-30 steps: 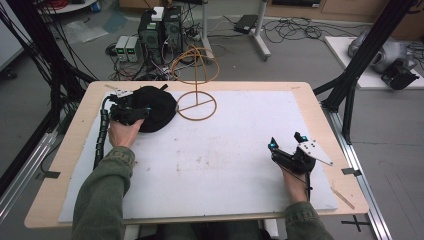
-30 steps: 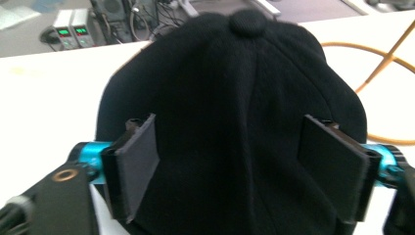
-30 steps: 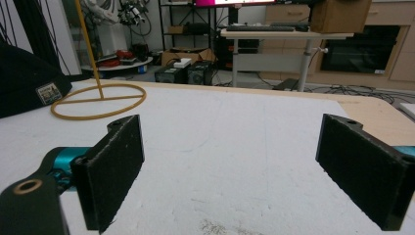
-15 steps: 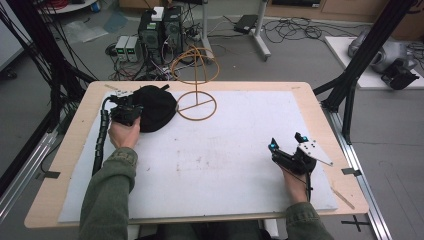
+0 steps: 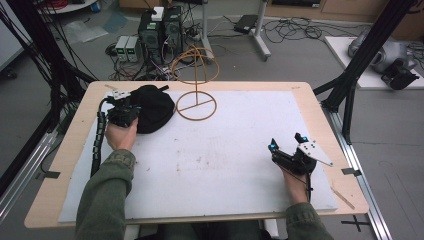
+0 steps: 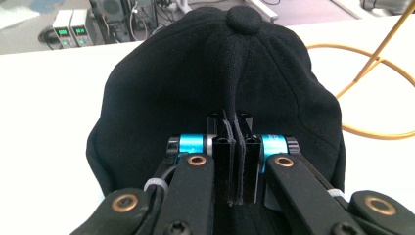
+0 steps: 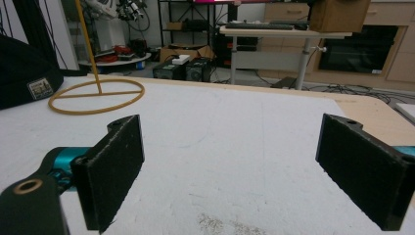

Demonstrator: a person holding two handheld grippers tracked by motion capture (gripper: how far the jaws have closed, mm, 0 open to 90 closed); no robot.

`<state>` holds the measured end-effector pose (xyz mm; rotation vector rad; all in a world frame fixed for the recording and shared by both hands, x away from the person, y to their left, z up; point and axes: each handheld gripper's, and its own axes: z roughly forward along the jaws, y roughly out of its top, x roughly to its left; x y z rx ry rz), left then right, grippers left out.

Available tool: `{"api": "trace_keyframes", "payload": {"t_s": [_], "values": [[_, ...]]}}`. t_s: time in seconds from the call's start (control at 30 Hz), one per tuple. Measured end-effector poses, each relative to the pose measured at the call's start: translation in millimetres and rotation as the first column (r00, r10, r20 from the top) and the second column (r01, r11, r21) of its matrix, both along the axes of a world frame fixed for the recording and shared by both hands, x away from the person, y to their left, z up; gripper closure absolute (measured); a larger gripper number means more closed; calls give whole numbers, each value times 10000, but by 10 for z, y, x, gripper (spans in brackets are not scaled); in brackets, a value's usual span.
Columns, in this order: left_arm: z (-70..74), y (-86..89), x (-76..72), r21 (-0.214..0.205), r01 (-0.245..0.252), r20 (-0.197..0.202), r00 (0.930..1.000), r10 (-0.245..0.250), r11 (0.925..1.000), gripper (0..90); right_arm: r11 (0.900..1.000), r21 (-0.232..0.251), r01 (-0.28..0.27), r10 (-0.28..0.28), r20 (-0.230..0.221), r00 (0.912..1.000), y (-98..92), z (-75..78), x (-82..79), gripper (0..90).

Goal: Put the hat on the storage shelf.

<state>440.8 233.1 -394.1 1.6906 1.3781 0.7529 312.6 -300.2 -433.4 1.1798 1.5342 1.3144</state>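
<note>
Black cap (image 6: 215, 93) is sitting at worktop (image 5: 235, 150) far-left, beside wire stand (image 5: 196, 85). Left tongs (image 6: 234, 147) are pinching just a fabric fold w/ jaws closed; right tongs (image 7: 240, 166) are gaping, empty. Risk: thin pinch slipping on lift, cap snagging stand.

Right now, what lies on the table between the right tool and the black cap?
Only bare white table cover, as the high view shows. The right tool stands open, far from the black cap; the wire stand sits beside the cap.

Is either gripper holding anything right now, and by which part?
The left gripper pinches a fold of the black cap's crown fabric. The right gripper is open, holding nothing.
</note>
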Motion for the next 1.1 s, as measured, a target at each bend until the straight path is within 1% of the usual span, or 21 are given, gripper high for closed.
{"api": "trace_keyframes", "payload": {"t_s": [0.13, 0.17, 0.33, 0.37, 0.47, 0.53, 0.6, 0.67, 0.73, 0.87, 0.97, 1.03, 1.1], "values": [[61, -18, -57, -193, 86, 121, 9999, -84, 9998, 878, 10000, -25, 27, -27, 25, 10000, 4, 1, -5, 99], [76, -27, -84, -117, 62, 267, 9996, -59, 9999, 878, 10000, -25, 27, -27, 25, 10000, 4, 1, -5, 99], [119, 24, -224, -179, 60, 807, 9967, -46, 9998, 878, 9999, 91, 61, -61, 59, 10000, 7, 8, -19, 99], [126, 36, -252, -163, -21, 946, 9955, 37, 9999, 878, 9999, 109, 61, -62, 52, 10000, 10, 9, -24, 99], [158, 84, -319, -167, -27, 1137, 9935, 46, 9999, 878, 9999, 134, 42, -43, 54, 10000, 11, 10, -23, 99], [188, 116, -374, -161, -75, 1380, 9904, 96, 9998, 878, 9998, 172, 36, -37, 76, 10000, 13, 9, -20, 99], [217, 154, -417, -290, -86, 1535, 9881, 129, 9995, 878, 9999, 134, 24, -26, 127, 9999, 19, 9, -16, 99], [244, 178, -457, -442, -111, 1736, 9846, 186, 9990, 878, 9999, 157, -8, 6, 85, 10000, 31, 8, -15, 99], [275, 196, -498, -480, -58, 1990, 9799, 153, 9988, 877, 9999, 124, -32, 31, 109, 9999, 40, 8, -14, 99], [344, 206, -574, -637, 18, 2515, 9678, 143, 9980, 877, 9999, 108, -77, 75, 106, 9999, 51, 8, -16, 99], [393, 212, -619, -876, 47, 2847, 9584, 205, 9961, 877, 9999, 104, -78, 77, 94, 9999, 61, 7, -20, 99], [422, 204, -648, -1023, 92, 3138, 9492, 235, 9947, 877, 9999, 115, -68, 67, 86, 9999, 64, 8, -20, 99], [452, 192, -678, -1033, 121, 3443, 9385, 244, 9946, 877, 9999, 116, -91, 90, 83, 9999, 65, 7, -18, 99]]}}
